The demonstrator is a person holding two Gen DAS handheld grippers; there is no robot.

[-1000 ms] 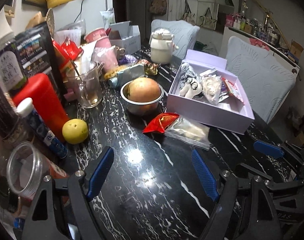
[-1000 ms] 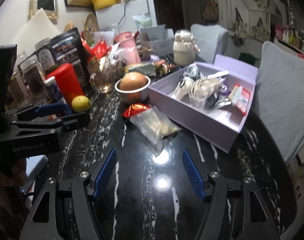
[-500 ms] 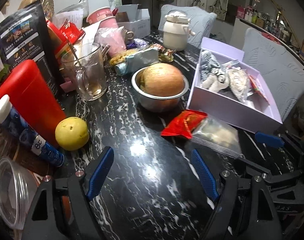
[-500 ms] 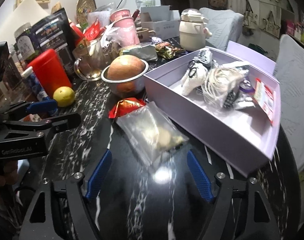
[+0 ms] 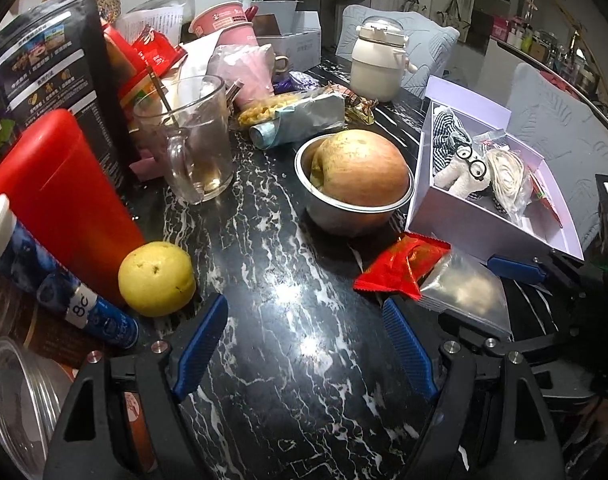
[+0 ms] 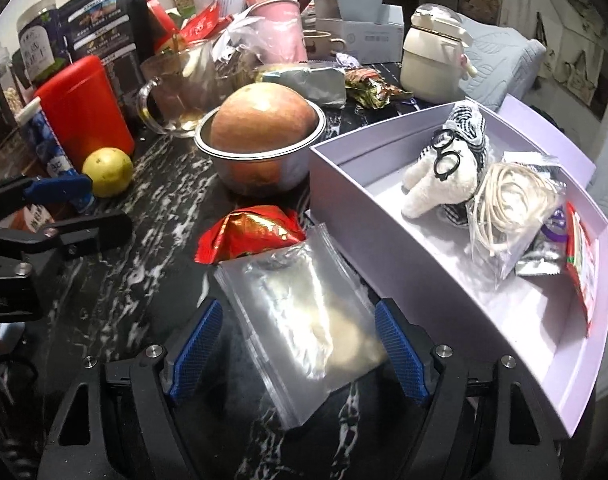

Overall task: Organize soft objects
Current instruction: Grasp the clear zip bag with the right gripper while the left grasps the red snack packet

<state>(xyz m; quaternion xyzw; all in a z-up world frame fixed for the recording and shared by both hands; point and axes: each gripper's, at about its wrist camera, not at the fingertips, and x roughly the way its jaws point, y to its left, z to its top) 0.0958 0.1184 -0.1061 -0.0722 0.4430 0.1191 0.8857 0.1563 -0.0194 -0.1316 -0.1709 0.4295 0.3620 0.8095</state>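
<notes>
A clear plastic bag (image 6: 304, 320) with something pale inside lies flat on the black marble table (image 6: 164, 184), against a red foil packet (image 6: 250, 236). My right gripper (image 6: 299, 310) is open and straddles the bag; its blue pads stand at the bag's sides without pressing. The lavender box (image 6: 344, 184) just to the right holds a white plush toy (image 6: 440, 184) with glasses, a bagged cord coil and small packets. My left gripper (image 5: 304, 344) is open over bare table, with the red packet (image 5: 404, 268) and bag (image 5: 464, 292) off to its right.
A steel bowl (image 5: 356, 216) with a large apple stands behind the packet. A yellow fruit (image 5: 156, 280), a red canister (image 5: 64, 200), a blue tube and a glass mug (image 5: 196, 140) crowd the left. A white kettle (image 5: 378, 60) and more clutter fill the back.
Both grippers have come forward and lower over the table. The right one now has the clear bag between its fingers; before, the bag lay ahead of them.
</notes>
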